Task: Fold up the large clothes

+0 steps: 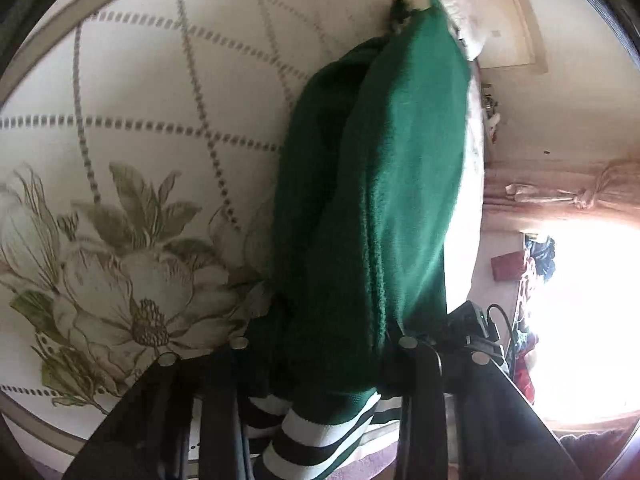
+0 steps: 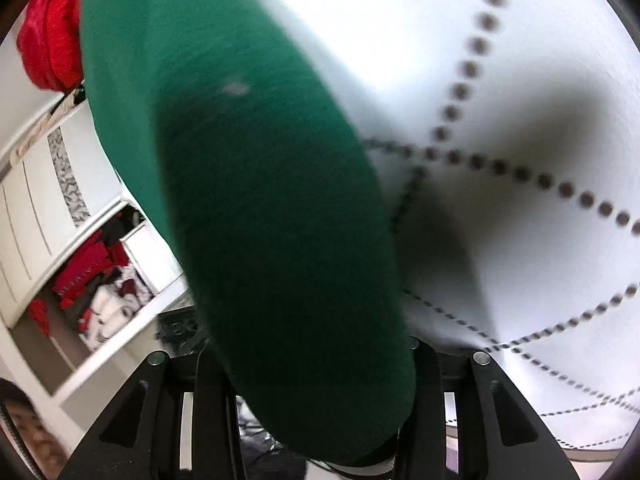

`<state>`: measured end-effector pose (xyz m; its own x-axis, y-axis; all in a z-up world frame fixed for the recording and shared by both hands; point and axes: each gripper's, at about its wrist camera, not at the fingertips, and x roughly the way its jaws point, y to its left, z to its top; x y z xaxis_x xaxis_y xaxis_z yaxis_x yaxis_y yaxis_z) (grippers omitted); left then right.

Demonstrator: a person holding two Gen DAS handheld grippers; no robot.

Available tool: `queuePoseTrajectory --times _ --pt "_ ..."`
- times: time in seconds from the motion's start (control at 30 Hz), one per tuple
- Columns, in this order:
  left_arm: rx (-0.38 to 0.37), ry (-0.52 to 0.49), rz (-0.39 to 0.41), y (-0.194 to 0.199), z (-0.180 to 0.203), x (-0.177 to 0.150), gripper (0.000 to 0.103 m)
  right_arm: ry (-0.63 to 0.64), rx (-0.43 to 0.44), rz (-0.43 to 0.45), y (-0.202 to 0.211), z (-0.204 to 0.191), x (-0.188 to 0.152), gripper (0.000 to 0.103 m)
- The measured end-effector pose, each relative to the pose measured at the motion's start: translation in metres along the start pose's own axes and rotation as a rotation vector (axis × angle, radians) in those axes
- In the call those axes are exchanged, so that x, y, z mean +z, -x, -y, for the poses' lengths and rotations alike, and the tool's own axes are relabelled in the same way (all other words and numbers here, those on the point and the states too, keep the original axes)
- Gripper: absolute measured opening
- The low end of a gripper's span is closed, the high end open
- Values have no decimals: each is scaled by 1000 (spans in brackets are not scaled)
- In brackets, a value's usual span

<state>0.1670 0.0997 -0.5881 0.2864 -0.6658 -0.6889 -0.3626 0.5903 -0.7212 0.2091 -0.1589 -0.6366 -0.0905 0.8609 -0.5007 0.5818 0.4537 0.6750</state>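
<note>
The green sweater (image 1: 372, 200) hangs bunched between the left gripper's (image 1: 324, 346) fingers, which pinch it above the bed (image 1: 140, 120). The right gripper's (image 2: 316, 364) fingers also clamp it.

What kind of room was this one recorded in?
Most likely a bedroom: a floral bedspread lies under the green garment, a white unit with an open drawer of clothes stands nearby, and tied-back curtains frame a bright window.
</note>
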Motion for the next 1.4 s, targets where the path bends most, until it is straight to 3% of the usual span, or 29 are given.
queuePoseTrajectory --times 0.2,0.3,0.4,0.5,0.57,0.63,0.73,0.9,1.0,1.03,1.1,1.17,1.23,1.3,1.33,1.4 --pt "0 -4 -13 46 23 -20 25 3 -51 35 2 -40 -39 29" --pt "32 27 -88 83 43 -47 24 -40 -56 -5 14 -57 -86 29" --pt "51 66 -139 135 77 -67 24 -154 -40 -103 28 -69 -149 29" --pt "59 71 -135 177 124 -60 25 -313 43 -181 40 -95 -205 29" --pt "53 66 -120 194 148 -39 25 -418 140 -200 49 -114 -221 29" --pt "51 56 -120 185 172 -15 25 -479 208 -199 57 -141 -222 28" --pt "61 39 -78 160 190 28 25 -491 265 -163 65 -173 -195 29" --pt "92 46 -90 89 188 82 25 -525 379 -91 96 -139 -100 29" --pt "158 47 -115 39 185 120 26 -588 443 -57 89 -132 -50 30" --pt "190 52 -130 24 182 130 26 -597 461 -49 98 -107 -23 33" --pt "263 49 -172 -9 177 151 28 -630 486 -4 95 -104 11 40" --pt "296 63 -186 -32 171 165 31 -599 490 35 96 -105 44 63" --pt "276 67 -174 -37 170 173 39 -553 502 64 105 -105 73 79" --pt "230 59 -122 -32 172 179 46 -485 490 95 128 -95 100 83" --pt "191 57 -78 -24 174 181 60 -433 481 101 136 -97 113 85" --pt "132 70 7 -9 174 185 75 -309 457 119 152 -116 124 85"
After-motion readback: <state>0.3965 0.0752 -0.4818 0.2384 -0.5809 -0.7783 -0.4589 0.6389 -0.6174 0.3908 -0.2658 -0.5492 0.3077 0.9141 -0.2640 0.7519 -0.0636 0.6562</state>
